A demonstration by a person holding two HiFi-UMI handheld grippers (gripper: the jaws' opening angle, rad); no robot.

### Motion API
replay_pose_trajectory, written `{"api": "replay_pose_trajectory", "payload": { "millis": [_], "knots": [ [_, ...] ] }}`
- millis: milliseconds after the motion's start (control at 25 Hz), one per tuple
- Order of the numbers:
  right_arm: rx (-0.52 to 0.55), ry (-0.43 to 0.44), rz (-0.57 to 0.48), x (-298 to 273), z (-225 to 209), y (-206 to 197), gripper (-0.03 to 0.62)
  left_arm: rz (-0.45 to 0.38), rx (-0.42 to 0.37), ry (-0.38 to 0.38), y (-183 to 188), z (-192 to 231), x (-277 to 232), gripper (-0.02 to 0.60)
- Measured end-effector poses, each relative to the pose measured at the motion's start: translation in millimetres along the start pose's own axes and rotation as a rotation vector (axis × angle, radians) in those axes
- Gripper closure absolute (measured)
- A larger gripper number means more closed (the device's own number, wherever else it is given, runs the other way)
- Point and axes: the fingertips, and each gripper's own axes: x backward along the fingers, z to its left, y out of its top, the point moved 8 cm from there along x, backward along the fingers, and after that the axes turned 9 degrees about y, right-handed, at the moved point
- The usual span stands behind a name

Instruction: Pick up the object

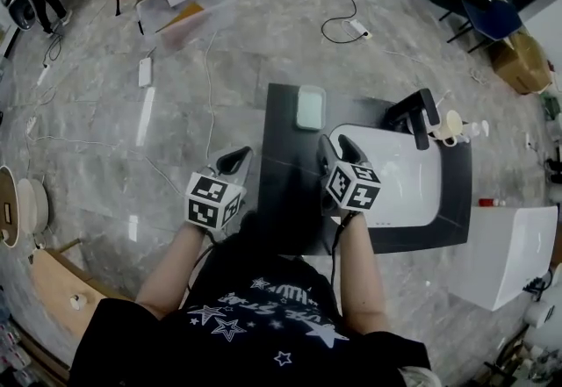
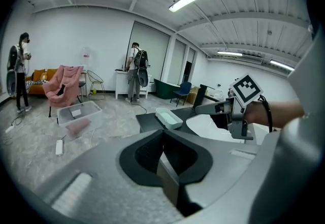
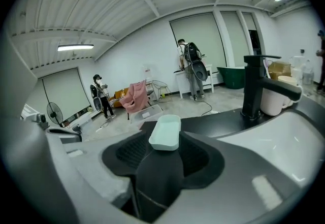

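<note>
A pale green oblong tray (image 1: 309, 107) lies on the far left part of the black countertop (image 1: 285, 201). In the right gripper view the tray (image 3: 165, 133) sits straight ahead, just beyond the jaws. My right gripper (image 1: 338, 151) hovers over the counter near the tray's near end, shut with nothing in it (image 3: 157, 162). Off the counter's left edge my left gripper (image 1: 233, 162) hangs over the floor, also shut and empty (image 2: 162, 154). From there the tray (image 2: 168, 117) shows ahead and the right gripper (image 2: 223, 111) to the right.
A white sink (image 1: 413, 175) with a black faucet (image 1: 417, 113) fills the counter's right side, and a cream cup (image 1: 450, 125) stands behind it. On the floor lie a clear plastic bin (image 1: 184, 8), cables and a power strip (image 1: 356, 27). Two people stand far off.
</note>
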Motion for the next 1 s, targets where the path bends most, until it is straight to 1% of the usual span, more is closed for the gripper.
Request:
{"api": "replay_pose_trajectory", "payload": {
  "millis": [200,280,360,560,680,880,1000],
  "knots": [
    [0.003,-0.075,0.057,-32.0,-12.4,4.4,0.398,0.028,0.025,-0.021,-1.5,19.9,-19.4,0.572],
    [0.013,-0.096,0.083,-44.2,-17.1,5.0,0.412,0.038,0.031,-0.027,-2.4,26.8,-25.7,0.572],
    [0.025,-0.117,0.114,-54.6,-20.8,3.9,0.447,0.05,0.037,-0.032,-4.1,32.5,-30.8,0.572],
    [0.023,-0.137,0.164,-77.6,-27.1,1.6,0.455,0.074,0.034,-0.046,-6.9,43.2,-39.5,0.572],
    [0.024,-0.153,0.194,-89.2,-31.9,0.2,0.49,0.081,0.039,-0.052,-9.2,46.6,-42.6,0.572],
    [0.007,-0.178,0.246,-103.8,-38.2,-1.3,0.494,0.102,0.04,-0.065,-14.7,48.6,-44.1,0.572],
    [-0.012,-0.208,0.264,-107.5,-42.4,-2.5,0.518,0.11,0.039,-0.069,-17.8,48.1,-44.6,0.572]
  ]
}}
